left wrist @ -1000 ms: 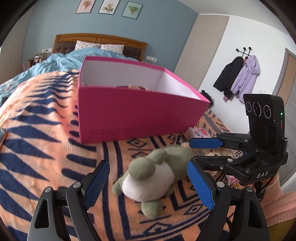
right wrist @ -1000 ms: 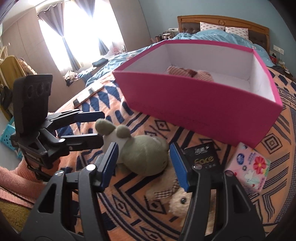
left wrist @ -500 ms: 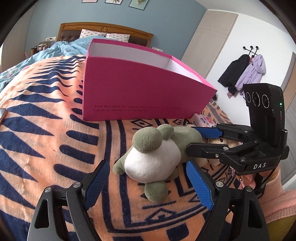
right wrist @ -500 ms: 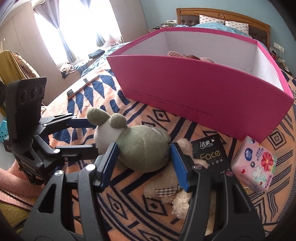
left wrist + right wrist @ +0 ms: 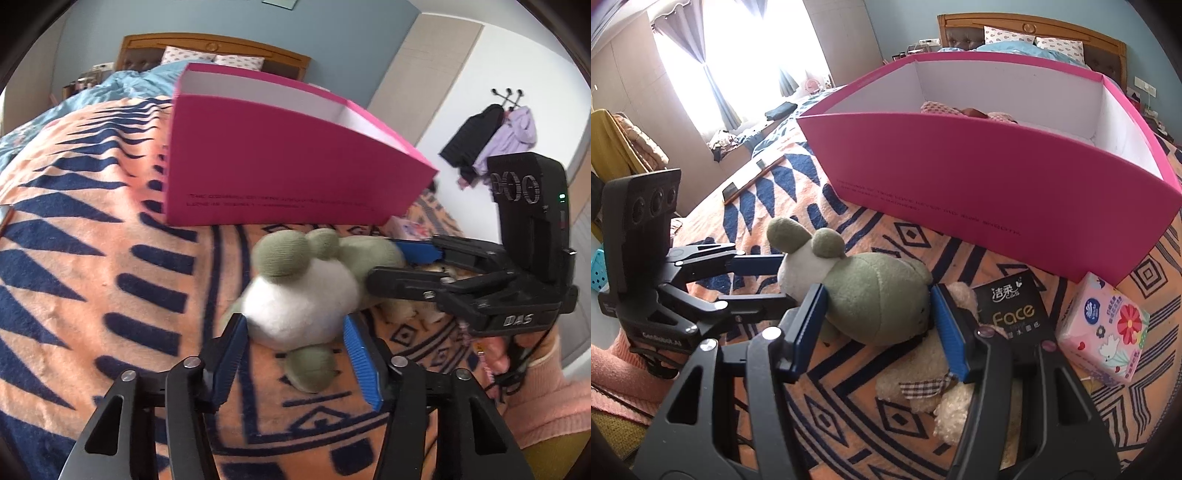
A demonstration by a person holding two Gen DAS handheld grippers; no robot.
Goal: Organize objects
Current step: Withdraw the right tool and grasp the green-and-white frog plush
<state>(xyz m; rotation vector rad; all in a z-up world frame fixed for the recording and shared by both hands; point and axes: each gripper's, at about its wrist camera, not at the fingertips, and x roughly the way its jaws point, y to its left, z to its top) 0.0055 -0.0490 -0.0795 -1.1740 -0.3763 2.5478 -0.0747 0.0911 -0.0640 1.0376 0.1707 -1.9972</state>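
A green and white plush toy (image 5: 306, 291) lies on the patterned blanket in front of a large pink box (image 5: 288, 177). My left gripper (image 5: 295, 354) has closed in around its white head end, fingers touching both sides. My right gripper (image 5: 879, 317) has its blue pads against the green body (image 5: 875, 299). In the left wrist view the right gripper (image 5: 402, 262) reaches in from the right. In the right wrist view the left gripper (image 5: 775, 280) reaches in from the left. The pink box (image 5: 990, 184) holds a pink checked soft item (image 5: 964, 110).
A beige teddy with a plaid bow (image 5: 934, 384) lies under the green toy. A black tissue pack (image 5: 1012, 306) and a pink floral tissue pack (image 5: 1104, 328) lie by the box's near corner. Coats (image 5: 491, 140) hang on the far wall.
Both grippers have moved forward onto the plush toy and narrowed around it. The left one now pinches the head end, the right one the body.
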